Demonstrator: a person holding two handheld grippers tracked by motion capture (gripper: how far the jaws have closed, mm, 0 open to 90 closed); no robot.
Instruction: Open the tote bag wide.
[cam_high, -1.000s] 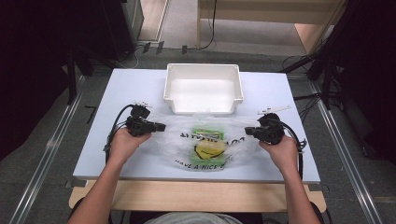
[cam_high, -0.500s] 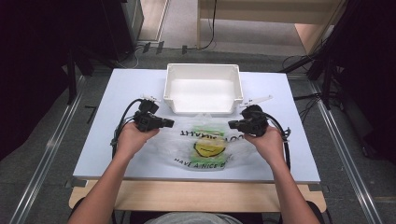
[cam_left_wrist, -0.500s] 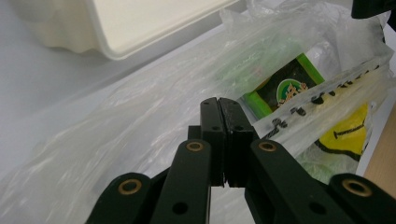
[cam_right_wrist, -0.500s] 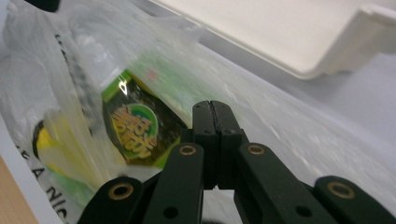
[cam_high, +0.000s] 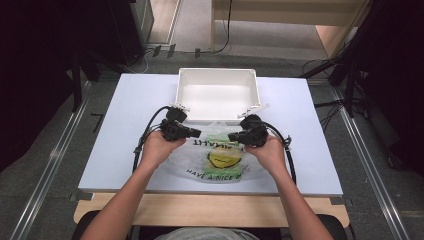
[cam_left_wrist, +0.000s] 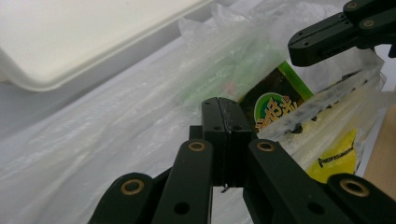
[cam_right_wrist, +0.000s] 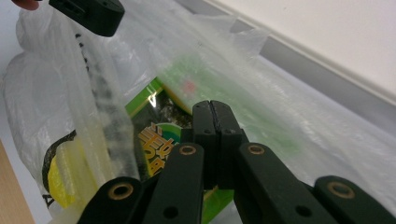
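Bag (cam_high: 215, 160) of clear plastic lies at the counter's (cam_high: 125, 150) near edge, before the white bin (cam_high: 217, 95). Left hand-held gripper (cam_high: 196, 133) pinches its left upper rim; a green packet (cam_left_wrist: 275, 105) shows inside; right hand-held gripper (cam_high: 233, 136) pinches the right rim.

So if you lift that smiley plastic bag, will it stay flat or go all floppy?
Probably floppy: the plastic bag is thin, see-through and wrinkled. It likely sags where the green packet sits inside. The film looks shiny, so it may slip from the shut jaws.
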